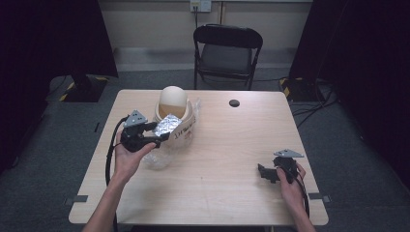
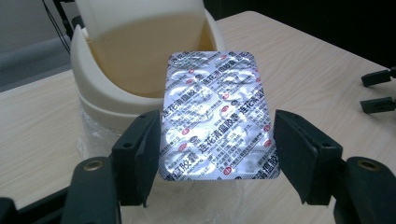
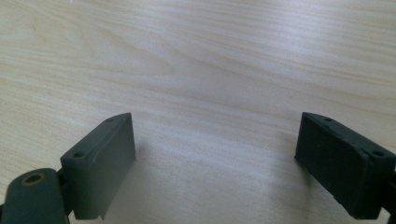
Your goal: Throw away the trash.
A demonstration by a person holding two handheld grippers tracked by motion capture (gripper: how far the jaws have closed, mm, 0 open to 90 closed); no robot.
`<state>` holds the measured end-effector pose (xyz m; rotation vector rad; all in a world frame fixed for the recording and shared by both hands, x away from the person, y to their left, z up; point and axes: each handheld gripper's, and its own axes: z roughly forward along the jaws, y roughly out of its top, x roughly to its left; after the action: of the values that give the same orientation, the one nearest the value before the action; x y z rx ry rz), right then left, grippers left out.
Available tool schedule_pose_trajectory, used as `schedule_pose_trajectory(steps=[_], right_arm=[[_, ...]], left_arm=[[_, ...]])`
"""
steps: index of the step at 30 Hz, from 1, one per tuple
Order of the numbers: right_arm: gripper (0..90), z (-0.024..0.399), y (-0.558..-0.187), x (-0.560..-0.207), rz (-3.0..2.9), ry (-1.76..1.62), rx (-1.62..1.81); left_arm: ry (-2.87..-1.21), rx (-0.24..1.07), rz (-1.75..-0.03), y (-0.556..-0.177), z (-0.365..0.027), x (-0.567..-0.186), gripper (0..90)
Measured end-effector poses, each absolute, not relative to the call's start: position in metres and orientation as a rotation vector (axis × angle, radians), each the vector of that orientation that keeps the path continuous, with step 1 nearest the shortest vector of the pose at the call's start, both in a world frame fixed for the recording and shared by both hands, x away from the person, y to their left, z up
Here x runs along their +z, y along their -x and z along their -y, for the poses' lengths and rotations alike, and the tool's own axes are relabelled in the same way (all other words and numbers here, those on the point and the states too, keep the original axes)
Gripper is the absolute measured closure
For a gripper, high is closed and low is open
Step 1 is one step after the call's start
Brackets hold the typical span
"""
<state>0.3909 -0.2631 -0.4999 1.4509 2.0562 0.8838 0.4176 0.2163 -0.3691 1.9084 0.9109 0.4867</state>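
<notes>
Where the tabletop [image 1: 212, 159] runs toward its far-left corner, we see a cream container [image 1: 180, 126] with a rounded, tan-coloured swing lid [image 1: 173, 100], standing well in from the left edge and near the far edge. Just in front of it, the left gripper [image 1: 159, 130] holds a silver blister pack [image 1: 168, 124], and in the left gripper view that blister pack [image 2: 217, 116] sits flat between the two black jaws, its foil back (printed with red and dark lettering) turned toward the camera. The left jaw touches the pack's edge; on the right we cannot tell whether there is contact, though the pack hangs above the wood with nothing under it, so we read the gripper [image 2: 215, 149] as pinching it across its width. The pack's far end reaches up in front of the container [image 2: 116, 93], right at the opening below the lid. Crumpled clear plastic [image 1: 155, 159] lies on the wood beneath the left hand [image 1: 129, 157].

Near the tabletop's right edge, toward the near-right corner, the right hand [image 1: 291, 181] holds the right gripper [image 1: 266, 172] low over bare wood. In the right gripper view its jaws stand spread wide with nothing between them, the gripper [image 3: 215, 158] hovering over pale wood grain [image 3: 210, 70].

A small dark round cap [image 1: 234, 103] sits in the wood close to the far edge, and a black folding chair [image 1: 227, 53] stands beyond that edge.
</notes>
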Motion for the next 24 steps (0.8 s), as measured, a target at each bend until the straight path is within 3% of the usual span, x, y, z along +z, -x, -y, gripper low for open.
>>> schedule_pose_trajectory(steps=[24], right_arm=[[11.1, 0.263, -0.391, -0.500, -2.056, -1.450, 0.884]], left_arm=[[-1.948, 0.481, -0.974, -0.440, -0.218, -0.362, 34.1]])
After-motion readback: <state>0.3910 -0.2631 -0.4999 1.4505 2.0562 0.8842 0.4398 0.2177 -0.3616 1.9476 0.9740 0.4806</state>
